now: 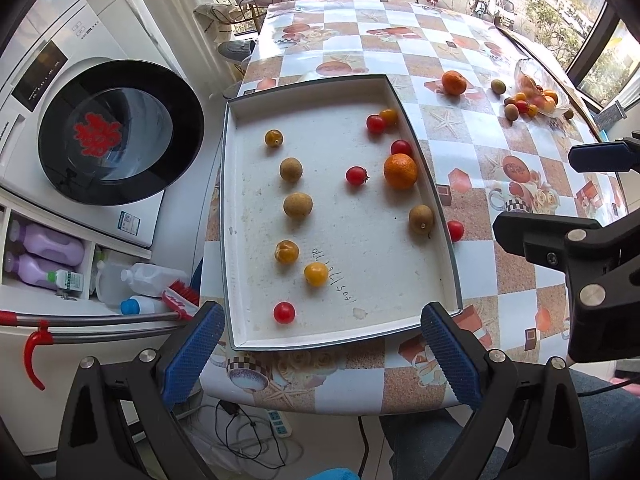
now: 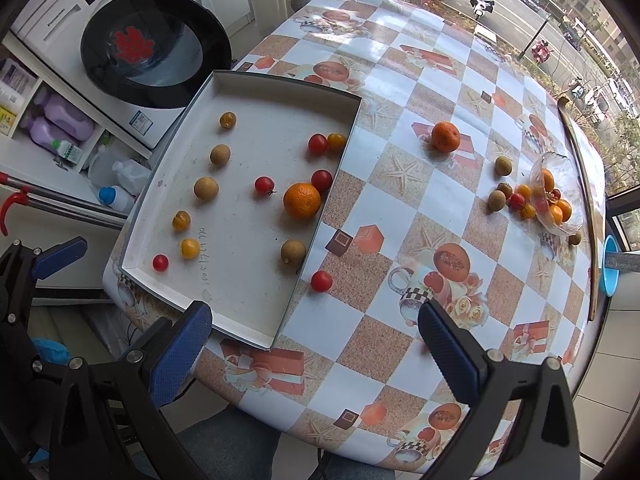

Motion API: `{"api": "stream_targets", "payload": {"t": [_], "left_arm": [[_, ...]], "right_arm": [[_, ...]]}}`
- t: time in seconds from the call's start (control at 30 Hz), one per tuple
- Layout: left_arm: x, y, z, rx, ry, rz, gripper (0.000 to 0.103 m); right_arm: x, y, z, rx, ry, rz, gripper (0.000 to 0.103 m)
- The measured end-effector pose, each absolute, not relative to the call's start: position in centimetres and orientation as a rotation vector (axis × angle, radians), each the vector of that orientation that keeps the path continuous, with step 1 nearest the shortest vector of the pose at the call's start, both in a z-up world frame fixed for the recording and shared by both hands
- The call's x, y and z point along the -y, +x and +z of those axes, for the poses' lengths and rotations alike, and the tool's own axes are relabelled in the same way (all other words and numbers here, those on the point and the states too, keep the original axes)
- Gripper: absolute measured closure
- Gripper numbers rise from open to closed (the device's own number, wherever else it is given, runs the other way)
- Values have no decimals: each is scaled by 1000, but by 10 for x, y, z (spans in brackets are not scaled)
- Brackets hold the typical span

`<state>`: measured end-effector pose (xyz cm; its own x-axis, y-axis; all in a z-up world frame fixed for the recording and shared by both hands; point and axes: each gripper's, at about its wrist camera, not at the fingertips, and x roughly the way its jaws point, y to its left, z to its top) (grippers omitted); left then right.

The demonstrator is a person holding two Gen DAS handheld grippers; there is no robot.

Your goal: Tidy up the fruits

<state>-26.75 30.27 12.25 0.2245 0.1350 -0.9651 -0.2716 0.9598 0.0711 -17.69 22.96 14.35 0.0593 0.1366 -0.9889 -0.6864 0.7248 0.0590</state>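
Observation:
A white tray (image 1: 240,208) (image 2: 248,320) on the checkered table holds an orange (image 1: 400,171) (image 2: 302,201), several red and yellow cherry tomatoes and brown longans. A red tomato (image 1: 455,230) (image 2: 321,281) lies on the cloth just outside the tray's right wall. Another orange (image 1: 454,82) (image 2: 445,136) sits farther out. A tipped glass bowl (image 1: 536,76) (image 2: 558,172) spills small fruits at the far right. My left gripper (image 1: 320,356) is open and empty at the tray's near edge. My right gripper (image 2: 316,356) is open and empty above the table's near edge; it also shows in the left wrist view (image 1: 560,196).
A washing machine (image 1: 100,132) (image 2: 152,48) stands left of the table, with bottles (image 1: 44,252) on shelves below it. A red-handled mop (image 1: 80,320) lies beside the table. A window runs along the far side. A power strip (image 1: 280,424) and cables lie on the floor.

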Motion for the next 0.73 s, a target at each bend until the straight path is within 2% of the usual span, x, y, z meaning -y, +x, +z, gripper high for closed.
{"api": "stream_targets", "payload": {"t": [0.73], "left_arm": [[-292,-267,127,-1281,-110,248,4]], "right_arm": [[-227,-176,145,-1380,-483,663,0]]}}
